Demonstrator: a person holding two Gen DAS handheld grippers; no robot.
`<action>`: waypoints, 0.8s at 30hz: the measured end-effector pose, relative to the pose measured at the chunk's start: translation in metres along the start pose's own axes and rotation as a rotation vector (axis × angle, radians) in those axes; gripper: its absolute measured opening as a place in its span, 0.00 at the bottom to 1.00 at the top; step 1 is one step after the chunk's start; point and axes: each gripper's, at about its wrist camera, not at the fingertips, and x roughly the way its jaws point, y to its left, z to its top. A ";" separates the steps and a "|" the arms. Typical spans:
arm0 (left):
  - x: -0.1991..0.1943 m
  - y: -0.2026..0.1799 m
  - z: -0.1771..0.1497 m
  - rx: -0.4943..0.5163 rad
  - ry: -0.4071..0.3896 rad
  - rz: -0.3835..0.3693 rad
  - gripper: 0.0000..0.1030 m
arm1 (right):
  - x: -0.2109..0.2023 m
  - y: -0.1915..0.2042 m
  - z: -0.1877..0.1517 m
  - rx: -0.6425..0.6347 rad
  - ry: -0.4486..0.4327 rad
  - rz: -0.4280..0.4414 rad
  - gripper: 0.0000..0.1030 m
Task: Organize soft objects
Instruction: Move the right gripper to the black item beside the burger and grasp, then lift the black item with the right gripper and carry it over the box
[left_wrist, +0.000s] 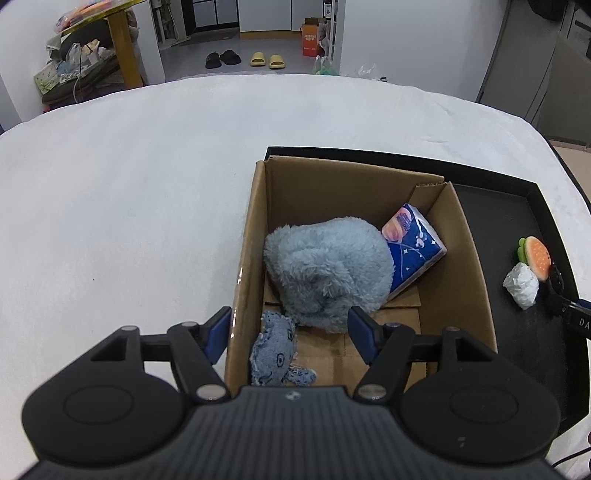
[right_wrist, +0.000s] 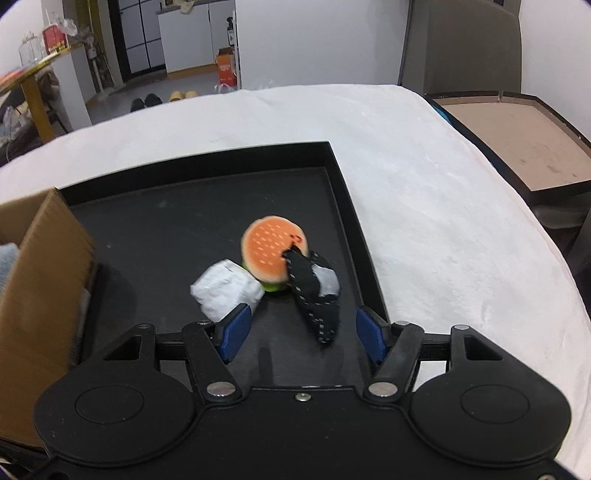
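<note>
A cardboard box (left_wrist: 255, 236) stands on a black tray (left_wrist: 532, 206). It holds a fluffy blue plush (left_wrist: 328, 269), a blue tissue pack (left_wrist: 413, 247) and a small denim toy (left_wrist: 275, 349). My left gripper (left_wrist: 290, 334) is open and empty above the box's near end, over the denim toy. In the right wrist view a plush burger (right_wrist: 271, 249), a white crumpled wad (right_wrist: 225, 290) and a black sock (right_wrist: 314, 291) lie on the tray (right_wrist: 184, 229). My right gripper (right_wrist: 301, 332) is open and empty just short of them.
The tray sits on a white cloth-covered table (left_wrist: 129, 184). The box's corner (right_wrist: 40, 266) shows at the left of the right wrist view. A brown board (right_wrist: 517, 147) and a chair stand past the table's right edge.
</note>
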 end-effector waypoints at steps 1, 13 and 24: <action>0.001 0.000 0.000 0.000 0.002 0.003 0.64 | 0.002 -0.002 -0.001 -0.004 0.002 -0.005 0.61; 0.005 -0.005 0.001 0.008 0.009 0.030 0.64 | 0.019 -0.009 -0.003 -0.001 0.002 0.003 0.43; 0.003 0.000 0.000 -0.012 0.009 0.018 0.64 | 0.016 -0.021 -0.003 0.039 0.004 -0.003 0.09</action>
